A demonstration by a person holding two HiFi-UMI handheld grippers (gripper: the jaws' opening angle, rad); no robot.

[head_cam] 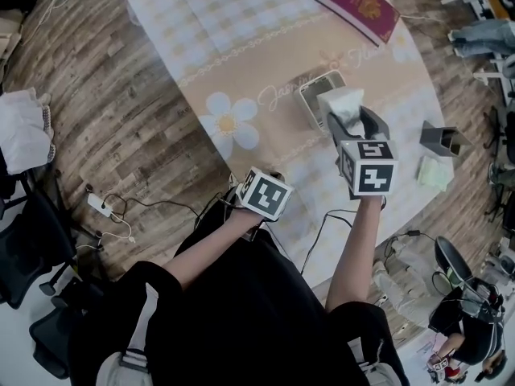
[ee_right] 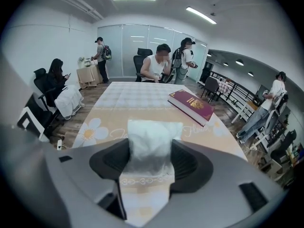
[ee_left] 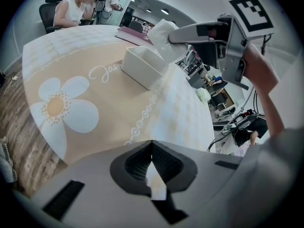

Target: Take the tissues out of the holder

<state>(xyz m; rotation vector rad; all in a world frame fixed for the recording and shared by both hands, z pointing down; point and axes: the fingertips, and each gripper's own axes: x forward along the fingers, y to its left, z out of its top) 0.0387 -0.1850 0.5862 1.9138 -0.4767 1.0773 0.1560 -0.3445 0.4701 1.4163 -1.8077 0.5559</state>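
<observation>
The white tissue holder (head_cam: 319, 93) stands open-topped on the flower-print tablecloth (head_cam: 241, 63); in the left gripper view the holder (ee_left: 142, 66) shows as a white box. My right gripper (head_cam: 352, 121) is shut on a white pack of tissues (head_cam: 341, 101), held just above and beside the holder. In the right gripper view the tissues (ee_right: 151, 144) fill the gap between the pads of the right gripper (ee_right: 151, 163). My left gripper (head_cam: 268, 180) hangs over the table's near edge, with the left gripper (ee_left: 152, 148) shut on nothing. The tissues (ee_left: 163, 33) show there too.
A dark red book (head_cam: 356, 5) lies at the table's far end. A grey metal stand (head_cam: 444, 139) and a pale green pad (head_cam: 434, 172) sit at the right edge. People and office chairs are beyond the table. A power strip (head_cam: 100, 205) lies on the floor.
</observation>
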